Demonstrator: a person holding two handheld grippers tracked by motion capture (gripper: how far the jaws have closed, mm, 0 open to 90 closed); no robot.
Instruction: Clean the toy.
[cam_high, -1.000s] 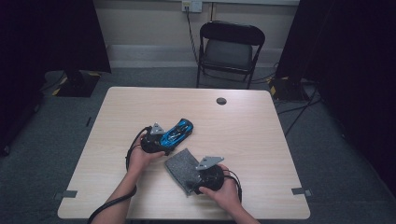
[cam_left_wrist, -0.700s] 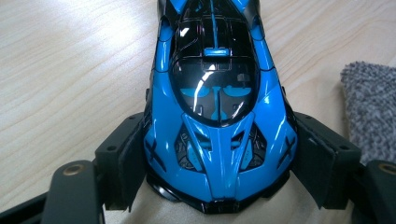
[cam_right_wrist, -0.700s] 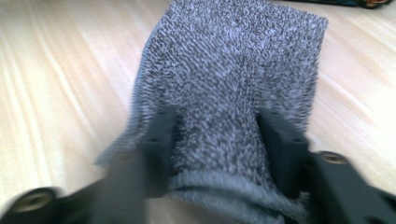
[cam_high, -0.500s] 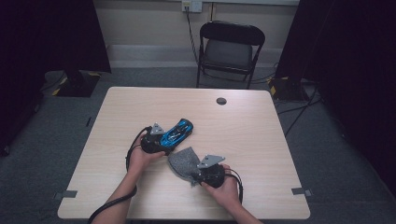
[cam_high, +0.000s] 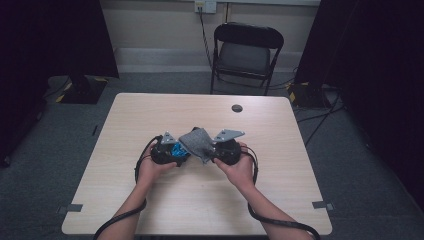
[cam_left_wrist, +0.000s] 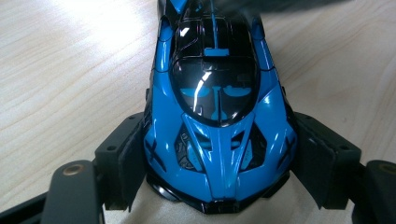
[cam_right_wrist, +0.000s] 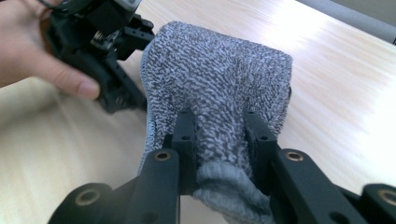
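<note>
A blue and black toy car (cam_left_wrist: 217, 116) rests on the wooden table (cam_high: 150, 200), nose toward my left gripper (cam_left_wrist: 217, 158). The jaws press on both sides of its front. In the high view the car (cam_high: 176, 149) peeks out blue at the left gripper (cam_high: 172, 150), half covered by a grey terry cloth (cam_high: 196, 141). My right gripper (cam_right_wrist: 219, 140) is shut on a bunched fold of the cloth (cam_right_wrist: 219, 79) and holds it raised, draped against the car. From above, the right gripper (cam_high: 214, 149) faces the left one closely.
A small black round disc (cam_high: 237, 108) lies near the table's far edge. A black folding chair (cam_high: 245, 50) stands beyond the table. Cables trail from both grippers along the forearms. In the right gripper view, the other hand (cam_right_wrist: 42, 51) and left gripper (cam_right_wrist: 107, 51) sit just behind the cloth.
The right gripper closed on the cloth that lay flat on the table, lifted it and carried it up and left to the car. The left gripper and car stayed put.
</note>
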